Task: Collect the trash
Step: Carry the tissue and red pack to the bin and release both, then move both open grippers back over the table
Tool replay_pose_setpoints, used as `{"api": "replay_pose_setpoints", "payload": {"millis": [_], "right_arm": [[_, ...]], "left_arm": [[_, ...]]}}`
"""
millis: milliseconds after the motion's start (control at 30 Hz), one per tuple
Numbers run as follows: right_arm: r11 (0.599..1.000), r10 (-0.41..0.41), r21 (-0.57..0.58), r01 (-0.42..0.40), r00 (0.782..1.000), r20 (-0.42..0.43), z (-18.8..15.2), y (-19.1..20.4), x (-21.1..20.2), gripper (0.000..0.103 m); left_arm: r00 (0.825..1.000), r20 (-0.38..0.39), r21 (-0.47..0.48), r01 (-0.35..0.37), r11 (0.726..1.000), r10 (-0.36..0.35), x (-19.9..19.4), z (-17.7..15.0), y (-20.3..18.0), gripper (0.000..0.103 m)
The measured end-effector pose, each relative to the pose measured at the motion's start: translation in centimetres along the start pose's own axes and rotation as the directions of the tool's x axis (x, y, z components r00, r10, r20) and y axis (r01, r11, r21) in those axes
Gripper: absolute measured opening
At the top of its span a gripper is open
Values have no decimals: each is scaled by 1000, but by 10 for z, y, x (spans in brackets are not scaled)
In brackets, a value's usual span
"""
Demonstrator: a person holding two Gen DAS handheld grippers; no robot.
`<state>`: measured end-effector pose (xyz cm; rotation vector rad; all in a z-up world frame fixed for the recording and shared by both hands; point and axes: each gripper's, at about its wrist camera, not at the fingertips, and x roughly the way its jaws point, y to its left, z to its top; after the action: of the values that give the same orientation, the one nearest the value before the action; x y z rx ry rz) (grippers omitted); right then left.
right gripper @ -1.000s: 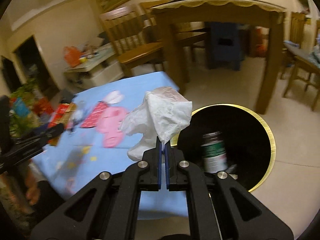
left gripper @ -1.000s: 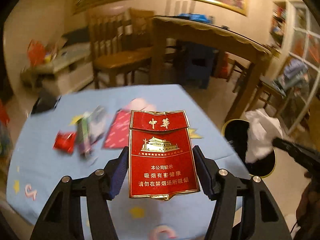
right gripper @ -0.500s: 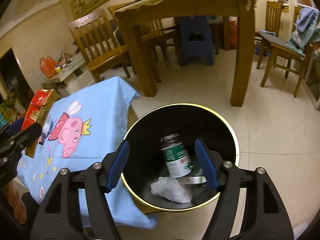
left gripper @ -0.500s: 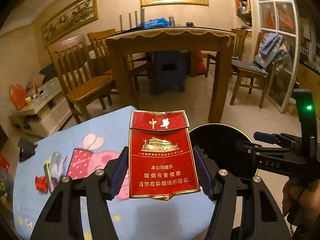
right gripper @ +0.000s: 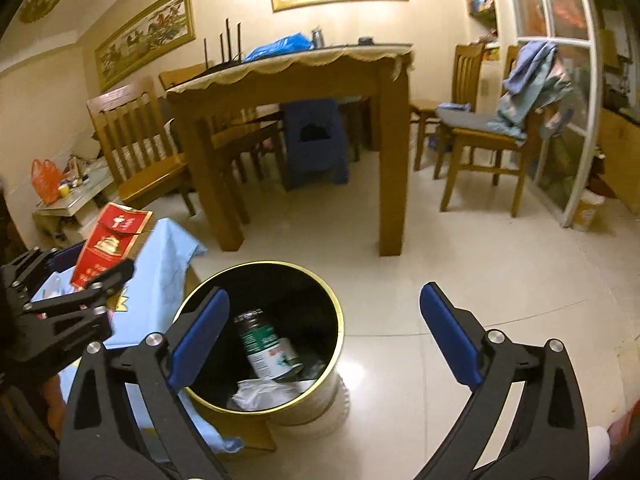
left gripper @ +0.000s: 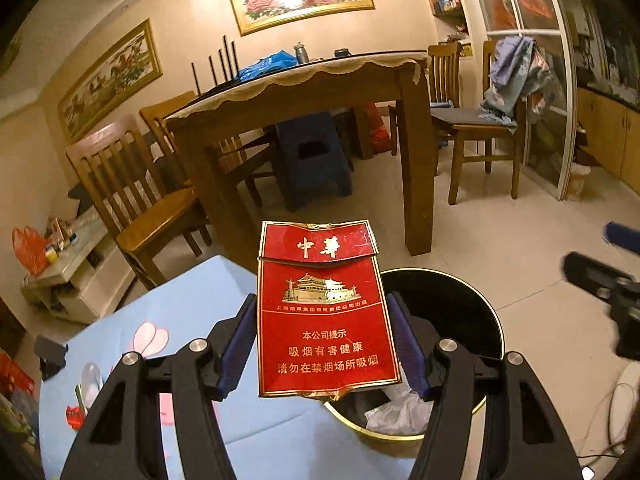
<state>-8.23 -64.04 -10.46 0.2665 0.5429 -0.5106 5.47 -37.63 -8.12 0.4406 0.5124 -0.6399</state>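
Observation:
A red cigarette pack stands upright between the blue pads of my left gripper, which is shut on its two sides. It hangs over the near rim of a black bin with a gold rim, beside the blue-clothed table. In the right wrist view my right gripper hovers above and to the right of the bin; its jaws are opening wide with nothing between them. Inside the bin lie a green-labelled bottle and a crumpled white tissue. The left gripper and the pack show at the left.
A red wrapper and other scraps lie on the blue cloth at the left. Behind the bin stand a wooden dining table, wooden chairs, a blue stool and a chair draped with clothes. Pale tiled floor lies to the right.
The right gripper opened and dropped the white tissue, which now lies in the bin. The left gripper swung from over the table towards the bin, still holding the pack.

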Motion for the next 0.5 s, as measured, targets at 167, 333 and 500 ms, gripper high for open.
{"api": "replay_pose_setpoints", "payload": {"millis": [167, 333, 500], "right_arm": [[998, -65, -2, 65, 995, 70, 3, -15, -31, 97], [997, -79, 2, 79, 989, 125, 9, -18, -57, 97], [997, -74, -22, 79, 985, 157, 14, -13, -78, 97]], "left_arm": [[999, -8, 33, -34, 999, 34, 14, 7, -16, 80], [999, 34, 30, -35, 999, 34, -5, 8, -17, 87], [994, 89, 28, -59, 998, 56, -27, 15, -15, 90]]}}
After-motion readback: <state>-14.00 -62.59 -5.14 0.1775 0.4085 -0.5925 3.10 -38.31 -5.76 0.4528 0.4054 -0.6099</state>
